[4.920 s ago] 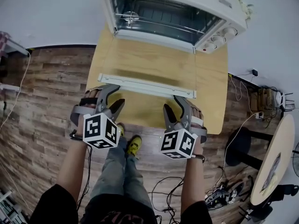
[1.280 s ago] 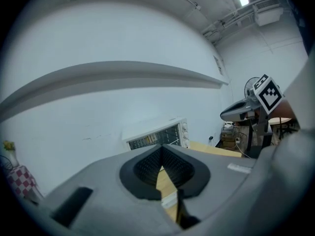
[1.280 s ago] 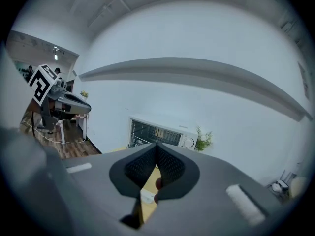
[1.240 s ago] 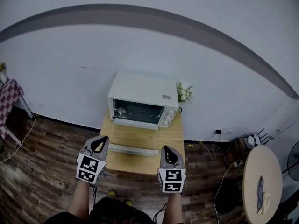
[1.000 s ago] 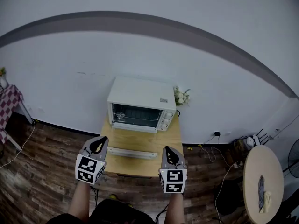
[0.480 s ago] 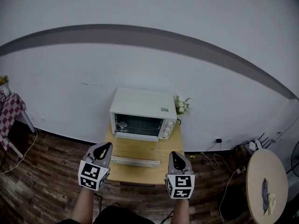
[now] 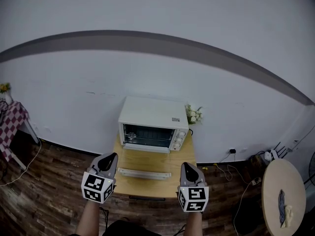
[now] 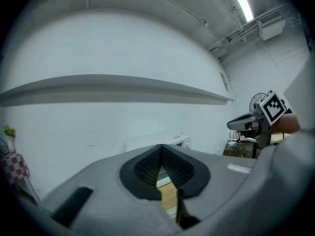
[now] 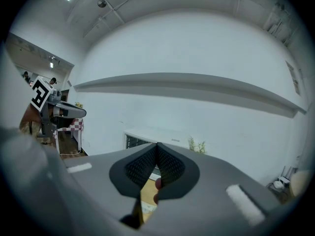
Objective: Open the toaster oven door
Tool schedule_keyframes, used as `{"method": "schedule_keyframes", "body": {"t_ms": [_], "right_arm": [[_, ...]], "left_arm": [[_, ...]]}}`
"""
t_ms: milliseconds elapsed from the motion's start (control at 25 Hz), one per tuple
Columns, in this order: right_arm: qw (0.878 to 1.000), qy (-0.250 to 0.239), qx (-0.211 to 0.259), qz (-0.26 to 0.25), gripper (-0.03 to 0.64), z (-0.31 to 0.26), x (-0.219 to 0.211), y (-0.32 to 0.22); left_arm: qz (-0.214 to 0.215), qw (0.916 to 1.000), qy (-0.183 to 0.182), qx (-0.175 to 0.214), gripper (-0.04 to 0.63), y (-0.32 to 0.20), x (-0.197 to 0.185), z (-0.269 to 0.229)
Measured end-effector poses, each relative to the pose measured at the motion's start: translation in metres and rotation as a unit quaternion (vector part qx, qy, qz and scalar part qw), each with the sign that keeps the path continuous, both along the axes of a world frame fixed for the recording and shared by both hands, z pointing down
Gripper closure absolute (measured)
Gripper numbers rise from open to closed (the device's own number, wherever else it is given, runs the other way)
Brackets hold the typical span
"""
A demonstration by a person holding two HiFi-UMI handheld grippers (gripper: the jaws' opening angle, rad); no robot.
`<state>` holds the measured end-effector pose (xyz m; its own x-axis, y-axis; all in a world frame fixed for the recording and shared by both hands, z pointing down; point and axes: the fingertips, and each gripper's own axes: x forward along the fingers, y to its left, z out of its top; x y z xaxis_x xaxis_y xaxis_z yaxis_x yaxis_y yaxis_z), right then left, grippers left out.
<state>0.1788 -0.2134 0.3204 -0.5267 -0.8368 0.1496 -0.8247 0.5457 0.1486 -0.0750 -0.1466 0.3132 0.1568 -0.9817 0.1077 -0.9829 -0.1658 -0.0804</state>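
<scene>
Head view: boxy white toaster oven (image 7: 155, 113), wooden table (image 7: 150, 161).

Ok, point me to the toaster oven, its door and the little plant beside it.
toaster oven (image 7: 153, 112), head view, on its white top.
oven door (image 7: 144, 173), head view, on the white front edge of the dropped-open door.
plant (image 7: 194, 115), head view, on its pale blossoms.

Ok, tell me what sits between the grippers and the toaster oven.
The head view shows only the dropped-open door, flat above the wooden table, between the toaster oven and the left gripper and right gripper.
</scene>
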Motion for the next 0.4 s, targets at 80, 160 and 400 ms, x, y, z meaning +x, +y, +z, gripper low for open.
{"method": "schedule_keyframes", "body": {"t_ms": [80,160,400], "right_arm": [[1.000,0.000,0.000,0.000,0.609,-0.0016,-0.0004,-0.0009],[1.000,0.001,0.000,0.000,0.609,-0.0013,-0.0002,-0.0020],[1.000,0.005,-0.005,-0.003,0.609,0.0025,-0.0030,-0.0037]], "left_arm": [[-0.001,1.0000,0.000,-0.002,0.597,0.0000,-0.0004,0.0003],[0.002,1.0000,-0.002,-0.003,0.597,-0.0011,0.0011,0.0011],[0.006,0.9999,-0.006,-0.013,0.595,-0.0018,0.0007,0.0071]]}}
